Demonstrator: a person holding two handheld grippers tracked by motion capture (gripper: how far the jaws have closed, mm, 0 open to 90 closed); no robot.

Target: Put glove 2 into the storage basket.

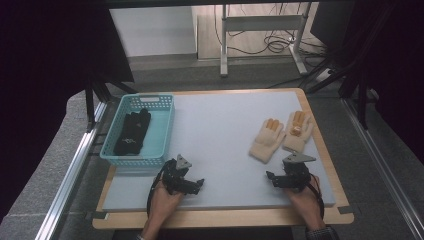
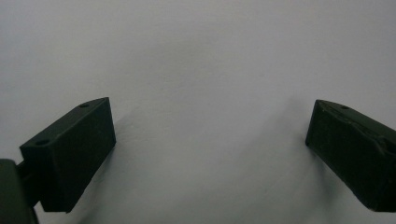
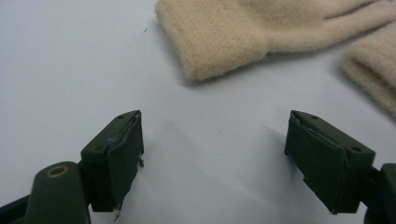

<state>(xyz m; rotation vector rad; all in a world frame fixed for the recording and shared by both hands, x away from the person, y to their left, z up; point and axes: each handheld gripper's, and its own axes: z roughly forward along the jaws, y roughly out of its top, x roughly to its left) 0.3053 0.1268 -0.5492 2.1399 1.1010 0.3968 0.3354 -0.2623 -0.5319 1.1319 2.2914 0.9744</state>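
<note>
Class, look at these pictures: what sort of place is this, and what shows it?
Probably a lab or test workspace, not a home: a grey mat on a wooden board, black curtains around it, and loose cables on the floor beyond by a metal desk frame.

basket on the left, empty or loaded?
Loaded. The teal basket holds black gloves lying flat on its floor; the two beige gloves lie outside it on the grey mat.

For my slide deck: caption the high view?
Two hand-held tongs rest open on grey mat; black gloves in turquoise basket, beige knit gloves at right.
</note>
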